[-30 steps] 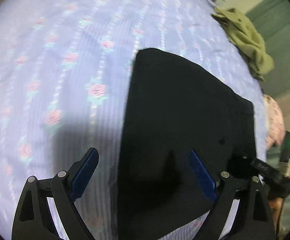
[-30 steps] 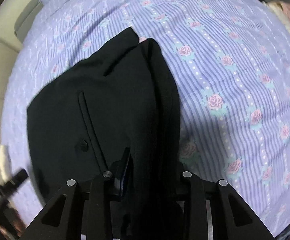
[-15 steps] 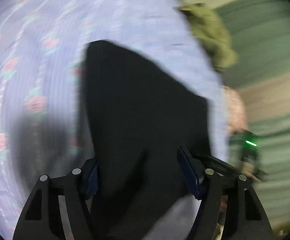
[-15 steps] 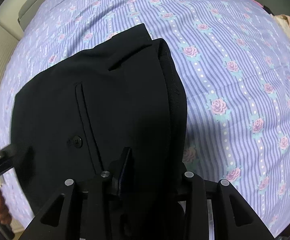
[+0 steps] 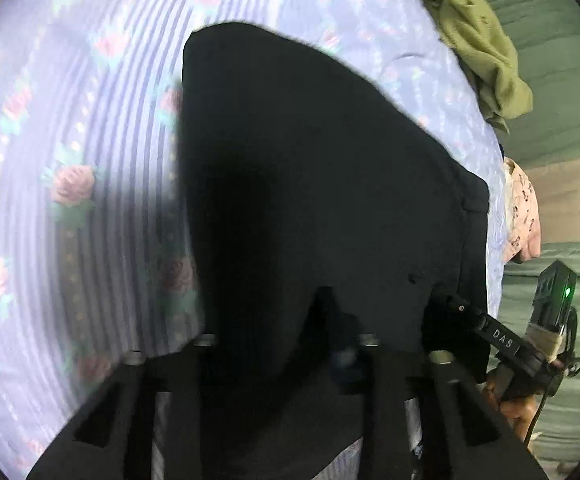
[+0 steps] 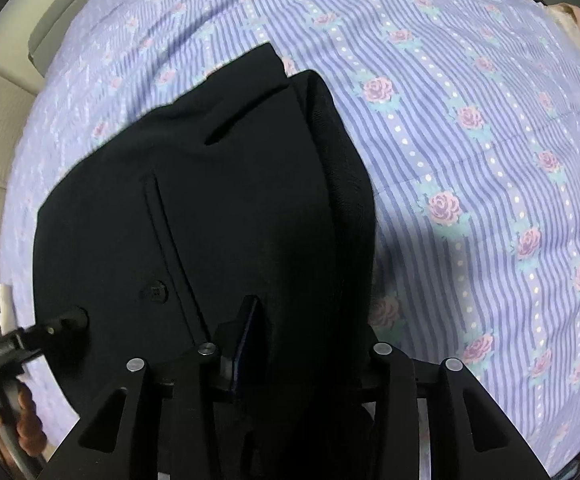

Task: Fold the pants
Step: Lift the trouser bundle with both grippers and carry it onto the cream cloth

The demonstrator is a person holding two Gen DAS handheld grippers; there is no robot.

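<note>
- Left gripper tips steeply down at the near edge of the black pants, and its jaws have just been closing, with a raised fold of the dark cloth between them
- The two fingers now pinch that fold; the pads themselves are lost in black fabric and shadow
- Right gripper also points steeply down, clamped on a thick bunch of the pants at what looks like the waist end; one blue pad shows on its left finger, pressed against the cloth
- The pants lie in a folded slab on the bedsheet, lilac stripes with pink roses; a pocket slit and a button face up
- From the left camera, the right tool's finger reaches in from the right onto the pants' edge, white letters "DAS" readable on it, a green light glowing on the box behind
- A hand grips the left tool's handle, low in the right camera's view
- An olive garment sits crumpled at the far edge of the bed, a pink patterned cloth nearer
</note>
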